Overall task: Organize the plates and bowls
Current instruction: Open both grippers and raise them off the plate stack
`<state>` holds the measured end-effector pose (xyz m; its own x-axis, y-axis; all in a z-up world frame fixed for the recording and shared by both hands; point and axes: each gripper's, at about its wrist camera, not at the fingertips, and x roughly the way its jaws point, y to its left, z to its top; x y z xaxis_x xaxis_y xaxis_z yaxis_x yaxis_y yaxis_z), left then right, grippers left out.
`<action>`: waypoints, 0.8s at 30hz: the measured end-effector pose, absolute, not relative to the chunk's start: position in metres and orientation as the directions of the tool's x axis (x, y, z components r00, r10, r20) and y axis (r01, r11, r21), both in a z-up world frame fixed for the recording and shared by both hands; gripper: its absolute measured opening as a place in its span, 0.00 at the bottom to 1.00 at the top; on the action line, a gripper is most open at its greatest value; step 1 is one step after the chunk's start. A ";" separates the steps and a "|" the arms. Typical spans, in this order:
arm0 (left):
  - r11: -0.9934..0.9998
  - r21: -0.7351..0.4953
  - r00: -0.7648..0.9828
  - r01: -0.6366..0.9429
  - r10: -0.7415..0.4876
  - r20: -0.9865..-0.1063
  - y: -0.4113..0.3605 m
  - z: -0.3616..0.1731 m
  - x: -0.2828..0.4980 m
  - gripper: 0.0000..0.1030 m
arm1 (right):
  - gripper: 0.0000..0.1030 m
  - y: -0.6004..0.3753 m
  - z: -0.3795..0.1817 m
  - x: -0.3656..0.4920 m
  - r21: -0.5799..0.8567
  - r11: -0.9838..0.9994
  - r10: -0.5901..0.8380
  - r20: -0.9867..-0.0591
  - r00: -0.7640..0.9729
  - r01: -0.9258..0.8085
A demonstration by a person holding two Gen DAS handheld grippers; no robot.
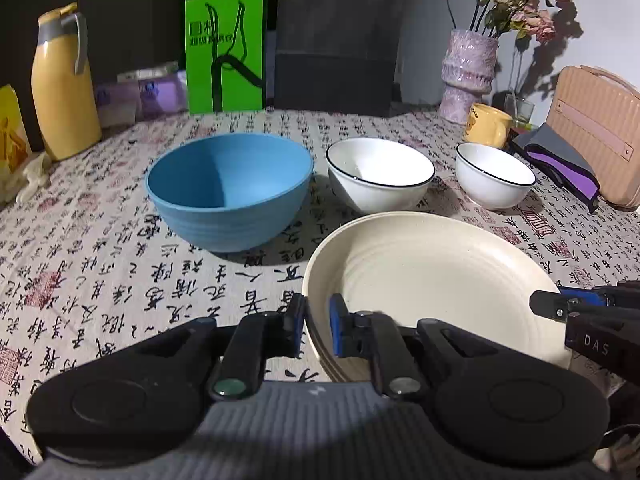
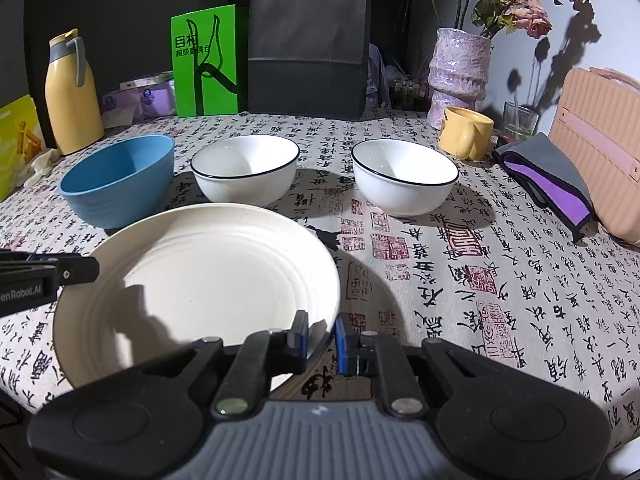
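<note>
— Two, perhaps three, cream plates nested as one plate stack (image 1: pixel 432 280), flat on the tablecloth (image 1: pixel 120 280), nearest of all the crockery.

— Held?

— Pinched on both sides. Left gripper (image 1: pixel 316 328) nearly closed, clamped on the stack's left rim. Right gripper (image 2: pixel 322 342) narrowed down the same way on the right rim, opposite. Cannot tell whether gripping the top plate alone or the whole stack.

— Handling?

— Looks rigid, matte and speckled, so probably light plastic or fibre rather than china. Unlikely to chip, likely to slide plate on plate. Best kept level and raised evenly from both rims. No tilting, for fear of shedding the lower plates.

— Around the stack?

— Behind and to the left, a blue bowl (image 1: pixel 228 196), ribbed, probably the same light material. Close behind the far rim, a larger white bowl (image 1: pixel 380 176) with a dark edge line. Behind and to the right, well apart, a smaller white bowl (image 1: pixel 494 178). Both white ones probably glazed ceramic: heavier, slick, breakable. Worth taking by the wall near the rim, gently.
</note>
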<state>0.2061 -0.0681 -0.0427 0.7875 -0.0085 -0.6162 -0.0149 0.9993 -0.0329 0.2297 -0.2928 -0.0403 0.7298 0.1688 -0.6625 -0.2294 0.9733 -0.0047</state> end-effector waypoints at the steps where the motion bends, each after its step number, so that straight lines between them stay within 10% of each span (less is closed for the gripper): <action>1: 0.999 -0.029 0.793 -0.015 -0.005 -0.609 -0.069 -0.044 0.206 0.13 | 0.13 -0.293 -0.041 0.230 -0.002 0.973 0.170 -0.662 0.730 -0.229; 24: 1.000 0.012 0.876 0.020 -0.012 -0.481 -0.075 -0.058 0.190 0.31 | 0.19 -0.296 -0.043 0.226 0.035 0.973 0.197 -0.636 0.746 -0.228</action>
